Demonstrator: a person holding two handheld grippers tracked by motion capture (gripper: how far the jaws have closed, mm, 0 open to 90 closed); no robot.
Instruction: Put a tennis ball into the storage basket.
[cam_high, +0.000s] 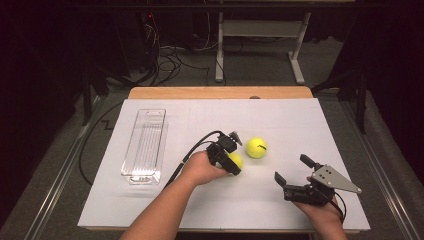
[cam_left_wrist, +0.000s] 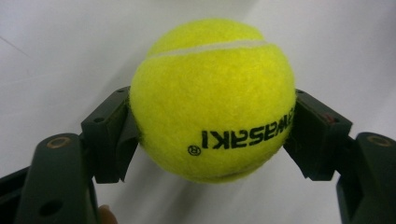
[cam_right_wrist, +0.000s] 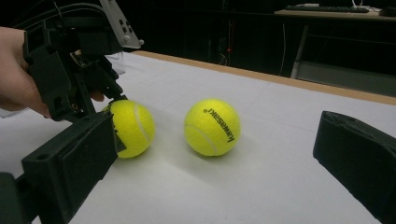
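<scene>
My left gripper (cam_high: 231, 162) is shut on a yellow tennis ball (cam_high: 236, 161) that rests on the white tabletop near its middle. In the left gripper view both black pads press the sides of this ball (cam_left_wrist: 212, 98), which carries black lettering. A second tennis ball (cam_high: 256, 147) lies free just to the right and a little farther back. Near the table's front right, my right gripper (cam_high: 291, 168) stands open with nothing between its jaws. The right gripper view looks toward the held ball (cam_right_wrist: 133, 128), the free ball (cam_right_wrist: 212, 126) and the left gripper (cam_right_wrist: 70, 79).
A clear plastic tray (cam_high: 145, 145) lies lengthwise on the left side of the white table (cam_high: 200, 210). A wooden strip (cam_high: 220, 92) borders the far edge. Beyond it are a desk frame (cam_high: 260, 30) and cables on the floor.
</scene>
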